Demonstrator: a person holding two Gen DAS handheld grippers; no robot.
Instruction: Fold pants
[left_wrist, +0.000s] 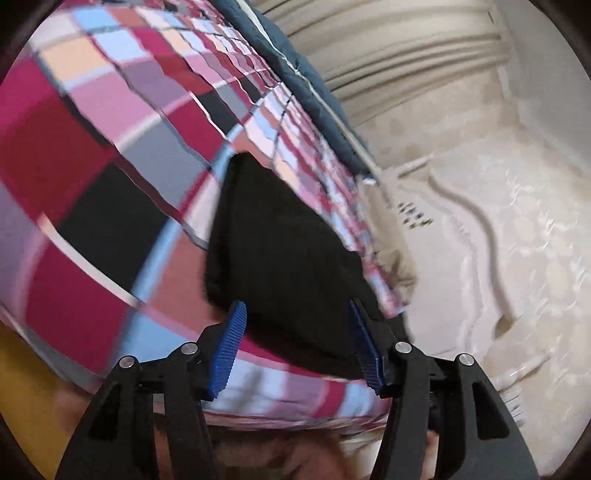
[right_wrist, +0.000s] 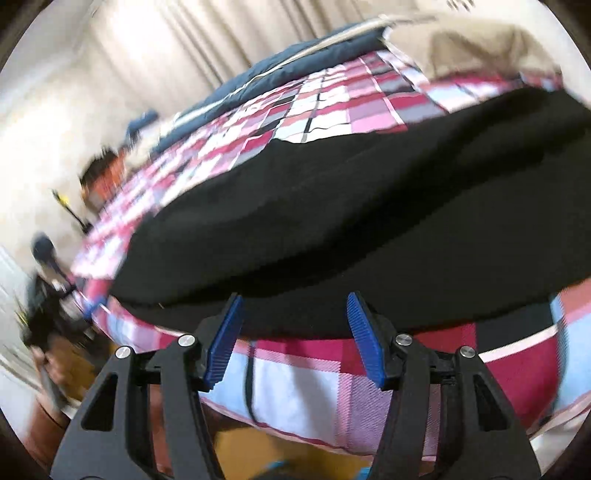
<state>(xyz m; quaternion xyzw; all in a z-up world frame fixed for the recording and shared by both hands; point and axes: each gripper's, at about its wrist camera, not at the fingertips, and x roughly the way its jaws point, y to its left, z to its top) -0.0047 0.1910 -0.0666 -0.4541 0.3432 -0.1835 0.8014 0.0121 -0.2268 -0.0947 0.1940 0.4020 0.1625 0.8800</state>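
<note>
Black pants (left_wrist: 284, 254) lie flat on a plaid bedspread (left_wrist: 110, 155), near the bed's edge. In the left wrist view they look like a folded dark slab running away from me. My left gripper (left_wrist: 295, 314) is open, its blue pads (left_wrist: 231, 343) on either side of the pants' near end, nothing held. In the right wrist view the pants (right_wrist: 351, 221) spread wide across the bedspread (right_wrist: 295, 387). My right gripper (right_wrist: 295, 306) is open just in front of the pants' near edge, empty.
A dark blue quilt (right_wrist: 288, 62) lies along the far side of the bed. A beige pillow (right_wrist: 480, 48) sits at the far right. Cream curtains (right_wrist: 166, 44) hang behind. Pale floor with cables (left_wrist: 480, 229) is right of the bed. Dark clutter (right_wrist: 48, 295) stands at left.
</note>
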